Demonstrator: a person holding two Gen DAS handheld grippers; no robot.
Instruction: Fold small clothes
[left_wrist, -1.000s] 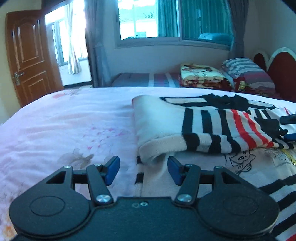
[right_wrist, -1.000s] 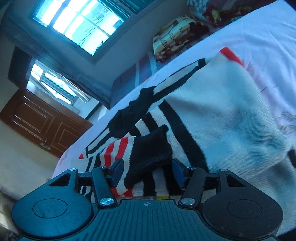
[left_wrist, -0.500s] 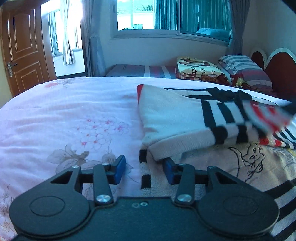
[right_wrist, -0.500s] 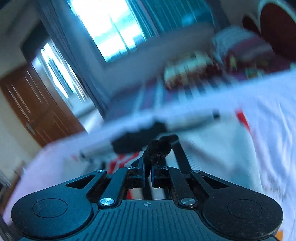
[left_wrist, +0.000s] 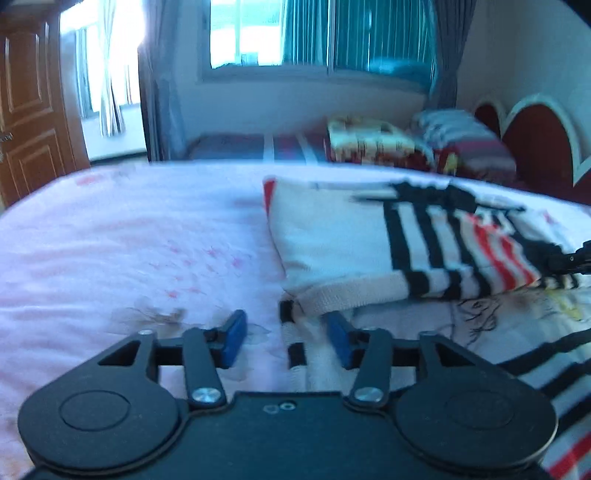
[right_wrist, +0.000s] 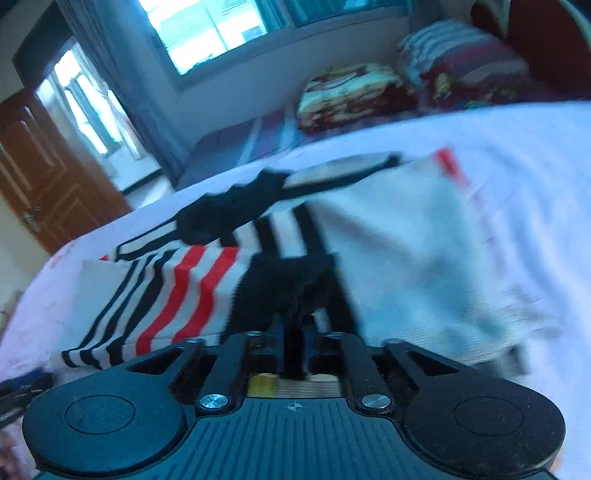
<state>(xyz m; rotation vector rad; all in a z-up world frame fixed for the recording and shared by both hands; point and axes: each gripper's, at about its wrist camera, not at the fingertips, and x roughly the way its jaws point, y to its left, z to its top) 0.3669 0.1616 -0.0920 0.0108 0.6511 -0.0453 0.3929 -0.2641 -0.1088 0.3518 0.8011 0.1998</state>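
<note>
Right wrist view: right gripper (right_wrist: 295, 345) clamps the black cuff (right_wrist: 291, 280) of the soft, floppy sweater (left_wrist: 369, 251) on the bed (left_wrist: 129, 240); left gripper (left_wrist: 286, 338) has just opened, hem edge (left_wrist: 295, 332) between its jaws, a good hold at 12 o'clock.

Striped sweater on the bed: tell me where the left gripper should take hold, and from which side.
Grip the striped sweater at its ribbed side edge, which lies flat between the open left gripper. Come from the bare sheet side, sliding one finger under the edge.

a striped sweater (left_wrist: 369, 243) lies folded on the pink floral bed (left_wrist: 129, 258).
</note>
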